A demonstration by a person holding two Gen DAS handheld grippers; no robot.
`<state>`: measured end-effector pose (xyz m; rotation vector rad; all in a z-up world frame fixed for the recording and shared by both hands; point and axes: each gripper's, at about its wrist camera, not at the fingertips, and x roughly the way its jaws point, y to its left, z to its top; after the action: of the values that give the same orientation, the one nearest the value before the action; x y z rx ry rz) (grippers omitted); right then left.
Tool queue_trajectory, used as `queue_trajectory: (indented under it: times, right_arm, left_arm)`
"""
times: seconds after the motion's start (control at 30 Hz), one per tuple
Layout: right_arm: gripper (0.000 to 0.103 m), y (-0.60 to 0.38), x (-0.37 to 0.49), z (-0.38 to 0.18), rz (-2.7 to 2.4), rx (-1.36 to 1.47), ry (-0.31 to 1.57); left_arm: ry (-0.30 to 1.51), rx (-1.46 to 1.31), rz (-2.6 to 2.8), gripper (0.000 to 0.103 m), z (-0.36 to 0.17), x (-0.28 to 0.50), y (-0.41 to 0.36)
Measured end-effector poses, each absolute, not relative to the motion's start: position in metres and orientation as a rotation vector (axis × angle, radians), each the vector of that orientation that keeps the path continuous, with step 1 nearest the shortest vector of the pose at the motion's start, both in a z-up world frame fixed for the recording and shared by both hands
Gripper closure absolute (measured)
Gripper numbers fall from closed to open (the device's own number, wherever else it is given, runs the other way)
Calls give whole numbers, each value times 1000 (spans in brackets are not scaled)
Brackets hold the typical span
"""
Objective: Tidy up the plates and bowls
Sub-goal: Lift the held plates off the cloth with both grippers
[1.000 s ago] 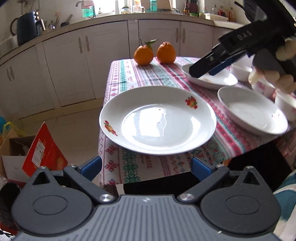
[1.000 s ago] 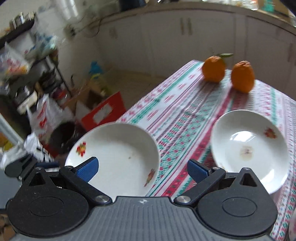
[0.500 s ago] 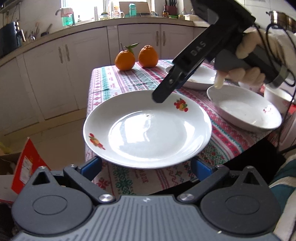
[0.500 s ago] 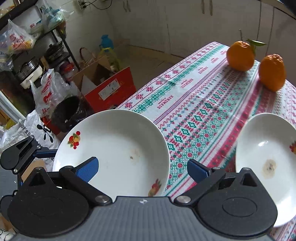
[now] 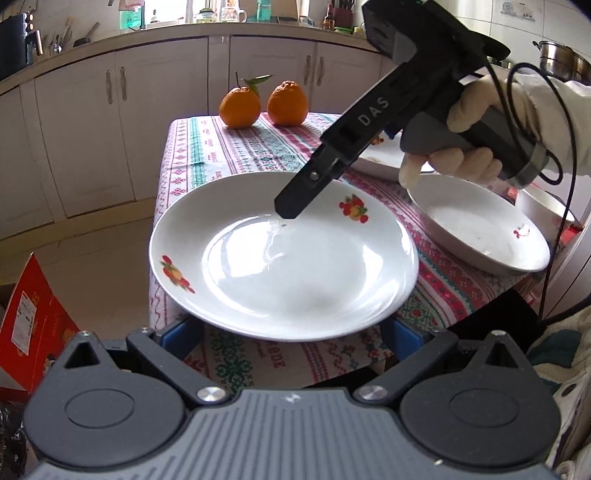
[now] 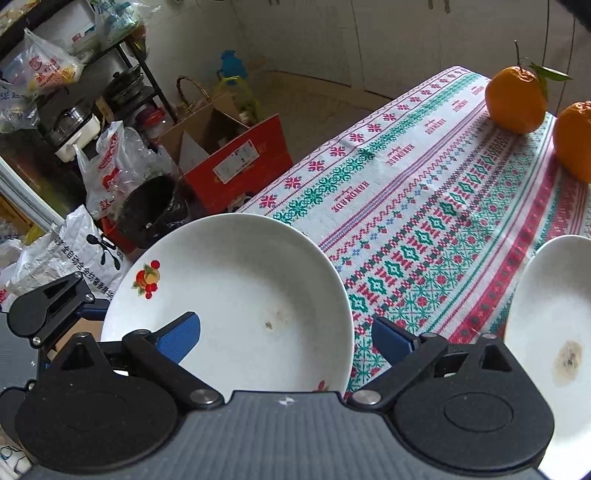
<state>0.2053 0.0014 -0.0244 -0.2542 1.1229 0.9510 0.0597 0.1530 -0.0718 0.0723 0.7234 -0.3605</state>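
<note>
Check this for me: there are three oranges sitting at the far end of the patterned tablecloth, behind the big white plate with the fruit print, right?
Not quite. There are two oranges, not three, as the left wrist view shows. The rest holds: they sit at the far end of the patterned tablecloth, behind the big white plate with the fruit print.

Ahead of me cream cabinets [image 5: 122, 122] ran under a cluttered counter [image 5: 177, 27]; daylight fell on the tiled floor [image 5: 92, 251], and a crowded metal shelf [image 6: 74, 92] stood left.
</note>
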Motion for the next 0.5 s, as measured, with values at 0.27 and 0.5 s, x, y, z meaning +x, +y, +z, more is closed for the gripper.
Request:
queue_trajectory:
  times: [0.27, 0.5]
  right_arm:
    - [23, 8, 217, -29, 1001, -231, 1156]
    - [30, 7, 227, -32, 1039, -203, 1178]
  left_arm:
    - [727, 95, -356, 2, -71, 61, 154]
    - [732, 108, -371, 3, -69, 63, 153]
